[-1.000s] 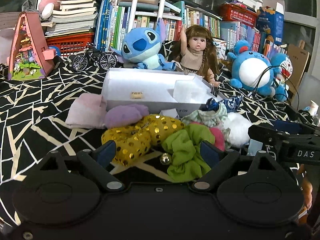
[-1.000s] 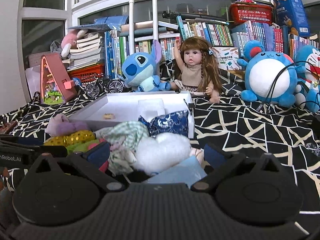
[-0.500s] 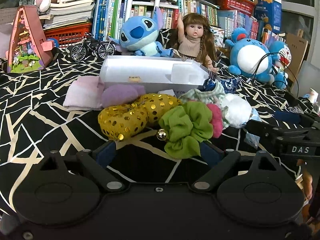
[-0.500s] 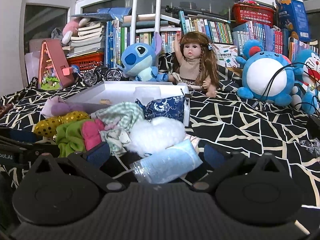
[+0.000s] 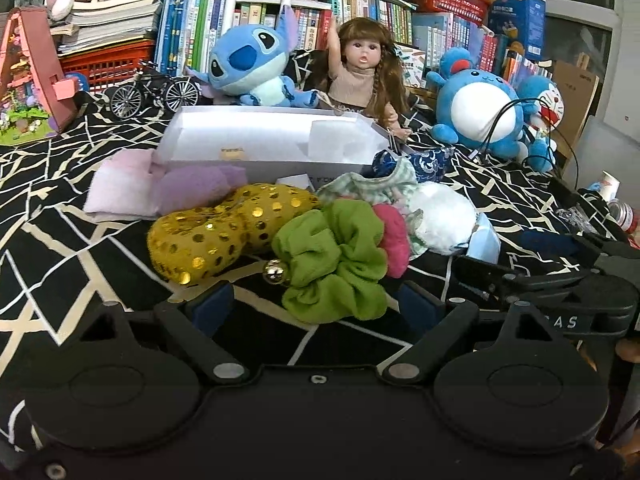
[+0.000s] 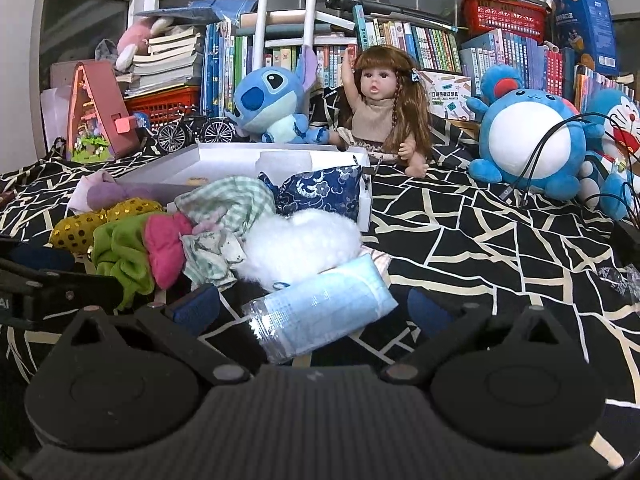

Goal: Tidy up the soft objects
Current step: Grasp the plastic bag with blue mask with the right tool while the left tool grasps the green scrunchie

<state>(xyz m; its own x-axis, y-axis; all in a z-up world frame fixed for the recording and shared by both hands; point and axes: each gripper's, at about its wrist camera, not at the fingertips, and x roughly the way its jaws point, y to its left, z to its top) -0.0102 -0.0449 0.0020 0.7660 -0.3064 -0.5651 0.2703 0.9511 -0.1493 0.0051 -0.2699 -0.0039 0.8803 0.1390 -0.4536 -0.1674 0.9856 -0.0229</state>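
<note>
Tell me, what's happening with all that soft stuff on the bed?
A person is sorting it with two hand-held grippers. The left gripper is open just in front of the green scrunchie, and the right gripper is open around the light blue roll. Nothing is gripped yet. The other soft pieces lie piled before the white box.

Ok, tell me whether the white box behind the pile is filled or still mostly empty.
Mostly empty. The white box shows a bare floor with only a small tan item and a white piece; the soft things lie outside it.

Black claw (image 5: 316,306) body, blue pads (image 5: 210,306) (silver pivot screws).
</note>
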